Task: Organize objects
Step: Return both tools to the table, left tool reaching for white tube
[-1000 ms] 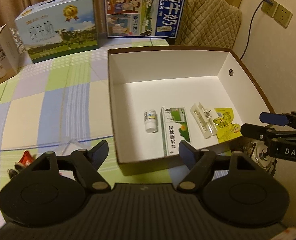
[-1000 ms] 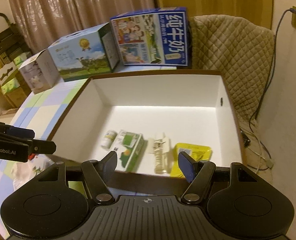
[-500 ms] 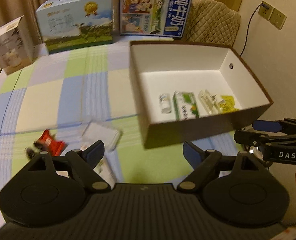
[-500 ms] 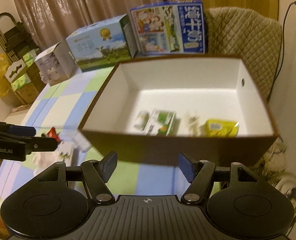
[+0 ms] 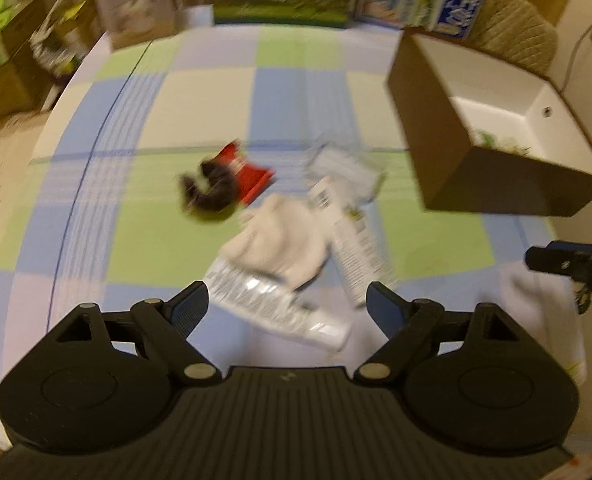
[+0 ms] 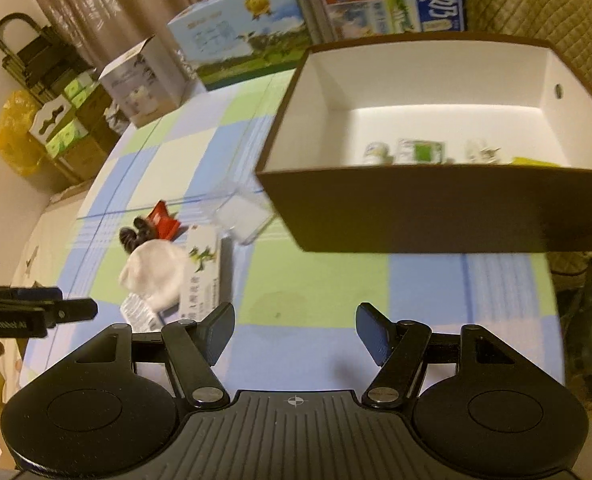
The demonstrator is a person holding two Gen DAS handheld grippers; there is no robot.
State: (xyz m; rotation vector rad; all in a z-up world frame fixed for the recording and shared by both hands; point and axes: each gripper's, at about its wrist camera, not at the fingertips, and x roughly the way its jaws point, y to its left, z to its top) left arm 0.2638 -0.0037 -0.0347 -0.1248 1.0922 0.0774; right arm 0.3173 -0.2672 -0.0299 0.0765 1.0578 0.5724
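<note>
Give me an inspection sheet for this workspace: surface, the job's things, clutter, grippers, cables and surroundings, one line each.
Surface: table under a blue, green and white checked cloth.
Job's things: open brown box with white inside, holding a small bottle, a green-and-white carton and a yellow packet; loose pile on the cloth: white cloth, long carton, foil pack, red packet, dark item, clear packet.
Clutter: nothing seen beyond that pile.
Grippers: left gripper open above the foil pack, jaws just widened, nothing gripped; right gripper open, empty.
Cables: cord to a wall socket.
Surroundings: milk cartons, curtains, quilted chair, stacked boxes.
</note>
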